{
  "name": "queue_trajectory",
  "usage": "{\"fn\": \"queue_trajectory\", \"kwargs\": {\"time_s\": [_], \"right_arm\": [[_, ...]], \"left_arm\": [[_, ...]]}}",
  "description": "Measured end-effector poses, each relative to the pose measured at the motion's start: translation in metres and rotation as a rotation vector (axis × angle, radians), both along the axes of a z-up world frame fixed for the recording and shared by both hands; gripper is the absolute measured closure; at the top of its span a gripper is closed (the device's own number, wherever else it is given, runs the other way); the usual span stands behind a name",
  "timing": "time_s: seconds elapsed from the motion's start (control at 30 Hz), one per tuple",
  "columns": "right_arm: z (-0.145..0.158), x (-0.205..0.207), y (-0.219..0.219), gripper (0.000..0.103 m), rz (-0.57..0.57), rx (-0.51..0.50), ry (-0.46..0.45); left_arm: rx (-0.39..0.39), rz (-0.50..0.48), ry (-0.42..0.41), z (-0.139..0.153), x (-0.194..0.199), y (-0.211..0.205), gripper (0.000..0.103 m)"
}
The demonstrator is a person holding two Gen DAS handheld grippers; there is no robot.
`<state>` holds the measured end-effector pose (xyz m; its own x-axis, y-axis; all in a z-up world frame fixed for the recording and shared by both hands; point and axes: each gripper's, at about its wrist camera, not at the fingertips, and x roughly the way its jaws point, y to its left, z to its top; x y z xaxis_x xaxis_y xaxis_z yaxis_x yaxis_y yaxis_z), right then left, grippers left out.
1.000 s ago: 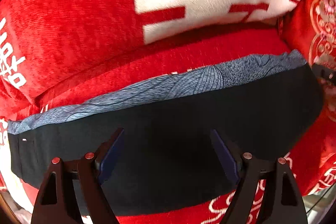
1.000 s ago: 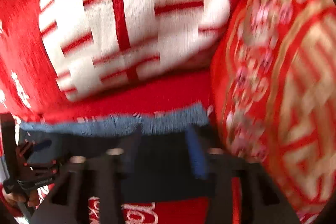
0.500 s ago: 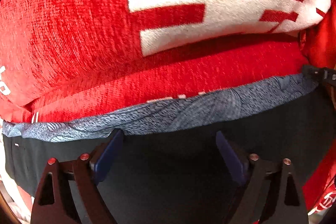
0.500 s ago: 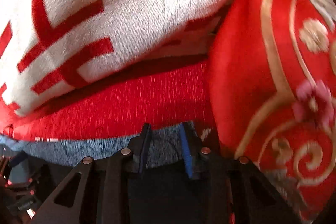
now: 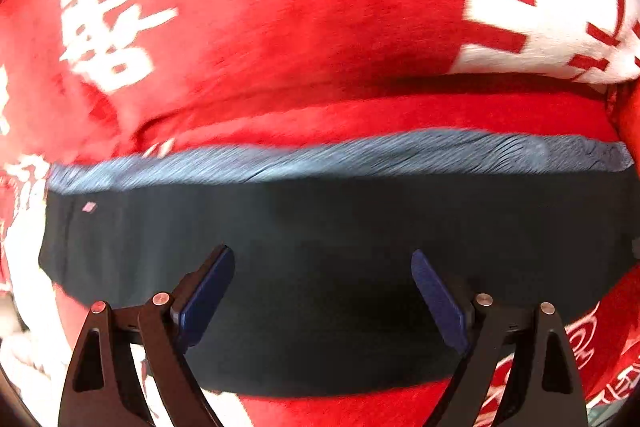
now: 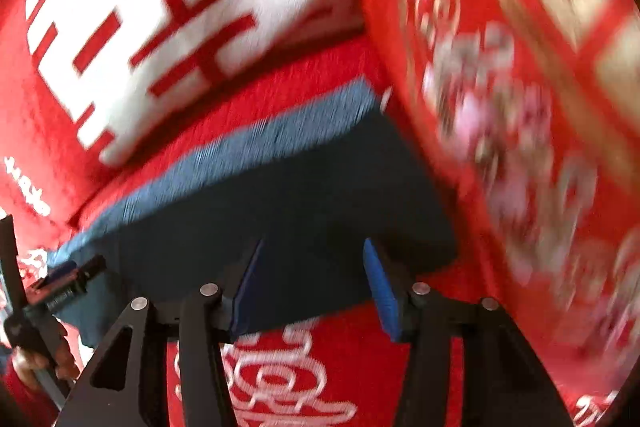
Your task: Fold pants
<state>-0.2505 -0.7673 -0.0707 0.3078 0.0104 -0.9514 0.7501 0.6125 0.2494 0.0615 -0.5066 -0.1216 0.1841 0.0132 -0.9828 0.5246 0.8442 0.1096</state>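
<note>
Ahead, the folded pants point(image 5: 320, 267) lay as a dark band across the red bedding point(image 5: 280, 27); red cover showed along their far blue-grey edge and near edge; a white-patterned pillow point(image 6: 180, 7) sat beyond, and a gold-embroidered cushion point(image 6: 520, 107) crowded their right end; the left gripper point(image 5: 322, 291) hung spread wide over them, holding nothing; the right gripper point(image 6: 312, 287) stood partly open, empty, over their near edge.
</note>
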Motion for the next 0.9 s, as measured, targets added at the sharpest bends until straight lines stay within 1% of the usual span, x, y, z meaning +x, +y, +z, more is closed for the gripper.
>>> {"fn": "queue_trajectory", "kwargs": {"time_s": [0.1,0.17,0.23,0.3,0.33,0.4,0.43,0.47,0.5,0.53,0.63,0.7,0.77,0.8,0.9], "right_arm": [[0.002,0.0,0.024,0.048,0.005,0.033,-0.005],[0.004,0.001,0.041,0.048,0.008,0.052,-0.015],[0.006,0.007,0.055,0.048,0.021,0.064,-0.023],[0.009,0.012,0.079,0.048,0.05,0.074,-0.033],[0.01,0.015,0.091,0.048,0.061,0.083,-0.04],[0.003,0.026,0.12,0.046,0.075,0.103,-0.052],[0.003,0.028,0.128,0.045,0.079,0.11,-0.057],[0.003,0.033,0.145,0.045,0.088,0.12,-0.062],[-0.001,0.04,0.153,0.045,0.093,0.124,-0.064],[-0.004,0.048,0.163,0.045,0.102,0.128,-0.068],[-0.01,0.072,0.196,0.045,0.128,0.131,-0.077],[-0.017,0.105,0.212,0.045,0.163,0.111,-0.104],[-0.009,0.135,0.211,0.045,0.189,0.078,-0.123],[-0.01,0.157,0.21,0.045,0.198,0.057,-0.136],[-0.019,0.206,0.208,0.045,0.214,0.03,-0.148]], "left_arm": [[0.006,0.051,0.011,0.006,0.006,0.031,0.012],[0.006,0.066,0.005,0.01,0.011,0.05,0.012],[0.005,0.066,-0.007,0.012,0.005,0.068,0.012],[-0.004,0.063,-0.018,0.013,0.009,0.09,0.012],[-0.006,0.062,-0.022,0.011,0.002,0.1,0.012],[-0.006,0.059,-0.03,0.007,0.007,0.131,0.012],[-0.002,0.059,-0.03,0.006,0.011,0.139,0.012],[0.001,0.061,-0.03,0.004,0.016,0.149,0.012],[-0.003,0.061,-0.031,0.003,0.012,0.157,0.012],[-0.012,0.054,-0.037,0.003,0.019,0.165,0.012],[-0.013,0.025,-0.081,0.003,0.034,0.173,0.012],[-0.019,0.019,-0.099,-0.007,0.055,0.17,0.012],[-0.039,0.034,-0.102,-0.013,0.077,0.163,0.012],[-0.054,0.037,-0.101,-0.017,0.086,0.159,0.012],[-0.077,0.019,-0.103,-0.029,0.102,0.139,0.012]]}}
